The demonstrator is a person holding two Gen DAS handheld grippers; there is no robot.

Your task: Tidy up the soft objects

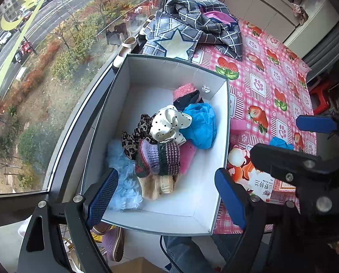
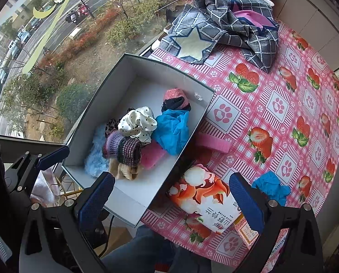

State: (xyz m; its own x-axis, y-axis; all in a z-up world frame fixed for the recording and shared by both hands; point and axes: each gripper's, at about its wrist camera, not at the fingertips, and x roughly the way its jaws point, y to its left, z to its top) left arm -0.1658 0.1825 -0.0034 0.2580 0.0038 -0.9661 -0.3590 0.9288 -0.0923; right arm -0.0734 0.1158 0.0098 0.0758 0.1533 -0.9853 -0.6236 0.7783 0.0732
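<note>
Both grippers hang over the work area with their blue-padded jaws spread wide and nothing between them: the left gripper sits above the near end of the white box, while the right gripper hovers over the box's near corner and the tissue pack lying just beside it on the strawberry-print tablecloth. Inside the box lies a heap of soft things touching one another: a white polka-dot scrunchie on top, a leopard-print scrunchie to its left, a bright blue cloth against the right wall, a striped knit piece, a pale blue fluffy item and a pink knit piece further back. Outside the box, a pink item touches its right wall, and a crumpled blue cloth lies on the tablecloth near the right gripper's outer finger. A grey checked garment is piled at the table's far end, by the window.
</note>
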